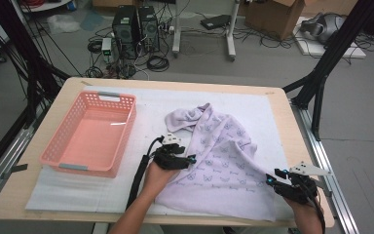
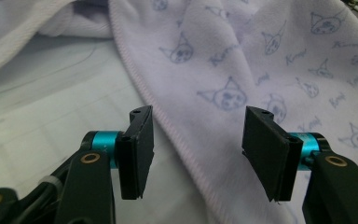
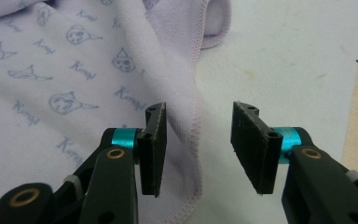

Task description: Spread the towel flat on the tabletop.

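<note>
Two black two-jaw grippers work a lilac printed towel that lies rumpled across the centre and lower right of the white mat, with a pink plastic basket at the left. The left gripper, jaws parted and empty, straddles the towel's stitched left hem. The right gripper, at the lower right, also stands open astride the right hem. Judging by this, the edges are being lined up for a grasp; next both should close on the hems.
</note>
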`<action>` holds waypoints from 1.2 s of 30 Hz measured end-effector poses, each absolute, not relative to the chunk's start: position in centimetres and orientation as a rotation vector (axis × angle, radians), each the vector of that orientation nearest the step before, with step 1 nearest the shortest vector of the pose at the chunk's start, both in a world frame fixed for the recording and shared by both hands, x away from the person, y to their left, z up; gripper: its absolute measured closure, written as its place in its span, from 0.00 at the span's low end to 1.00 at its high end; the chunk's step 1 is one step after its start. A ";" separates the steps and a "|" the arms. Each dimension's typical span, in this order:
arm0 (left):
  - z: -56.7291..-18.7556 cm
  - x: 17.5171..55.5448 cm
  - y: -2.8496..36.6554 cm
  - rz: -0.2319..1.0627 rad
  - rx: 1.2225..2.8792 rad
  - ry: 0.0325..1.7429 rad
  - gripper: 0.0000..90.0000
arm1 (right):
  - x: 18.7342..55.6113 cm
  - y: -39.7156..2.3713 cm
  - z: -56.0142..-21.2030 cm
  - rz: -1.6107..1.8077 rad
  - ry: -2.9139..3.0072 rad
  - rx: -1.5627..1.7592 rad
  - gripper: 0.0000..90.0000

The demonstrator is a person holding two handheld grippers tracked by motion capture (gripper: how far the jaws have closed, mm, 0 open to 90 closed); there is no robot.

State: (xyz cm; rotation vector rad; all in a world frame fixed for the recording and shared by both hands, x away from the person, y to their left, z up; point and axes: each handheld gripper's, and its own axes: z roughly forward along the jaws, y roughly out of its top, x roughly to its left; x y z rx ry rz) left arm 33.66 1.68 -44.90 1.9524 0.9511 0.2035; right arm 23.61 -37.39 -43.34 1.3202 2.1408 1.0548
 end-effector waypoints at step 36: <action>-45.1 26.0 10.4 0.238 1.908 0.935 0.92 | 27.7 -30.6 -43.4 1.095 2.224 1.208 0.73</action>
